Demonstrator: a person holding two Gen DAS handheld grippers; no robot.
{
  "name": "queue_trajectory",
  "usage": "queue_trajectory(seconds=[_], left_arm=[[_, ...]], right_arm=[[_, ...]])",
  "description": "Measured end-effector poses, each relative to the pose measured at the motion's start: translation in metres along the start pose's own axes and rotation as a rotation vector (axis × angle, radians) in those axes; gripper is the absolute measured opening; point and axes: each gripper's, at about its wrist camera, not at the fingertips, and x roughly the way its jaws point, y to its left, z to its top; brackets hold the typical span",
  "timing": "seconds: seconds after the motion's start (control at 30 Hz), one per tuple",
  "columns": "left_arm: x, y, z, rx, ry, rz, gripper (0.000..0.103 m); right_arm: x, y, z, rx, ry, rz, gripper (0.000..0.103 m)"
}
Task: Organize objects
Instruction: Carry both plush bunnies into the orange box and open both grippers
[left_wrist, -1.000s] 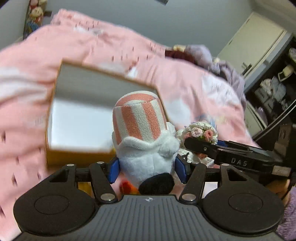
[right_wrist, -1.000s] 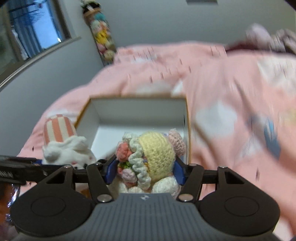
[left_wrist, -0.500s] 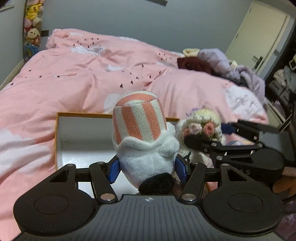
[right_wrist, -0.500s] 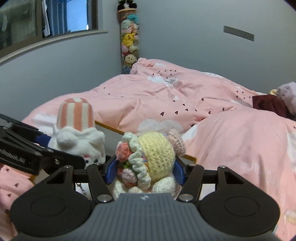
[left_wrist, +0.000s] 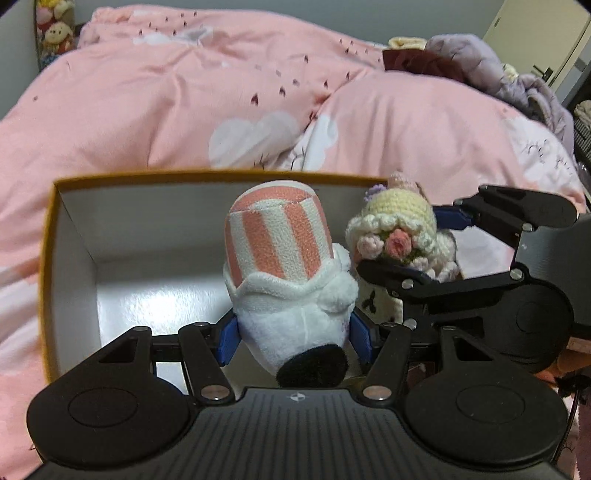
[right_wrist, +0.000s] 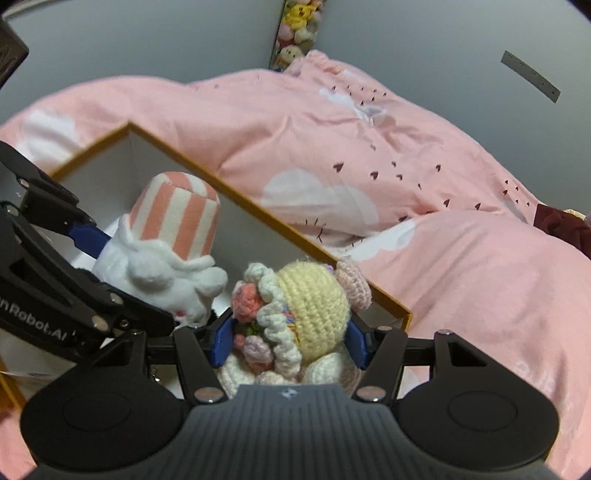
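Note:
My left gripper (left_wrist: 293, 338) is shut on a white plush toy with a pink-striped hat (left_wrist: 280, 266) and holds it over the open white box with an orange rim (left_wrist: 74, 236). My right gripper (right_wrist: 288, 341) is shut on a crocheted doll with a yellow head and flowers (right_wrist: 306, 306), held over the box's near right part. In the left wrist view the doll (left_wrist: 399, 229) and right gripper (left_wrist: 443, 251) sit just right of the plush. In the right wrist view the plush (right_wrist: 170, 243) and left gripper (right_wrist: 122, 277) are at left, inside the box (right_wrist: 258, 206).
The box lies on a bed with a rumpled pink duvet (left_wrist: 184, 103). A pile of purple and dark red clothes (left_wrist: 480, 66) lies at the far right of the bed. Stuffed toys hang on the grey wall (right_wrist: 295, 29). A door (left_wrist: 546, 55) is at far right.
Both grippers have tilted down and moved forward over the box with their toys. The box interior now fills more of both views.

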Motion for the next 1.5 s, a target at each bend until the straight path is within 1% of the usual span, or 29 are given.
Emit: queue_trajectory(seconds=[0.13,0.3,0.47,0.67,0.8,0.83,0.87,0.93,1.0,1.13,1.2,1.3,1.33,1.37,1.4,1.43,1.47,1.5], left_arm=[[0.014,0.003,-0.002,0.009,0.048,0.005,0.069],[0.028,0.006,-0.003,0.002,0.110,0.011,0.070],[0.035,0.009,-0.005,-0.013,0.126,0.004,0.070],[0.039,0.010,-0.002,-0.016,0.127,-0.008,0.072],[0.040,0.008,-0.001,-0.021,0.115,-0.020,0.073],[0.040,0.007,-0.001,-0.017,0.109,-0.022,0.073],[0.040,0.006,-0.001,-0.011,0.106,-0.020,0.073],[0.040,0.002,-0.001,0.002,0.100,-0.020,0.073],[0.038,-0.001,-0.001,0.013,0.088,-0.021,0.073],[0.033,-0.004,0.000,0.000,0.057,-0.032,0.073],[0.028,-0.007,0.001,0.005,0.041,-0.038,0.073],[0.020,-0.011,0.003,0.025,0.022,-0.026,0.073],[0.017,-0.014,0.003,0.033,0.016,-0.018,0.069],[0.015,-0.015,0.003,0.034,0.008,-0.010,0.058],[0.013,-0.017,0.003,0.036,0.002,-0.007,0.053],[0.012,-0.018,0.003,0.037,0.001,-0.013,0.046],[0.011,-0.018,0.004,0.035,0.002,-0.019,0.040],[0.010,-0.020,0.004,0.033,0.007,-0.022,0.039]], right_arm=[[0.015,-0.001,-0.005,-0.019,0.044,0.027,0.062],[0.027,0.000,-0.010,-0.031,0.080,0.034,0.062],[0.042,-0.003,-0.013,-0.021,0.109,0.042,0.062],[0.046,0.002,-0.019,-0.063,0.098,0.021,0.063],[0.041,-0.001,-0.019,-0.046,0.092,0.023,0.064],[0.039,-0.002,-0.019,-0.041,0.090,0.024,0.065],[0.037,-0.003,-0.019,-0.040,0.089,0.021,0.068],[0.033,-0.003,-0.020,-0.051,0.089,0.020,0.070],[0.028,-0.001,-0.021,-0.070,0.090,0.017,0.070],[0.018,0.001,-0.024,-0.098,0.076,0.006,0.070],[0.012,0.001,-0.026,-0.100,0.067,0.004,0.070],[0.004,0.001,-0.029,-0.094,0.055,-0.003,0.070],[0.000,0.001,-0.030,-0.090,0.051,-0.008,0.070],[-0.002,0.001,-0.031,-0.084,0.049,-0.013,0.070],[-0.004,0.001,-0.032,-0.077,0.046,-0.017,0.070],[-0.007,0.000,-0.033,-0.068,0.042,-0.020,0.070],[-0.008,-0.001,-0.033,-0.061,0.039,-0.020,0.070],[-0.009,-0.001,-0.034,-0.053,0.036,-0.019,0.070]])
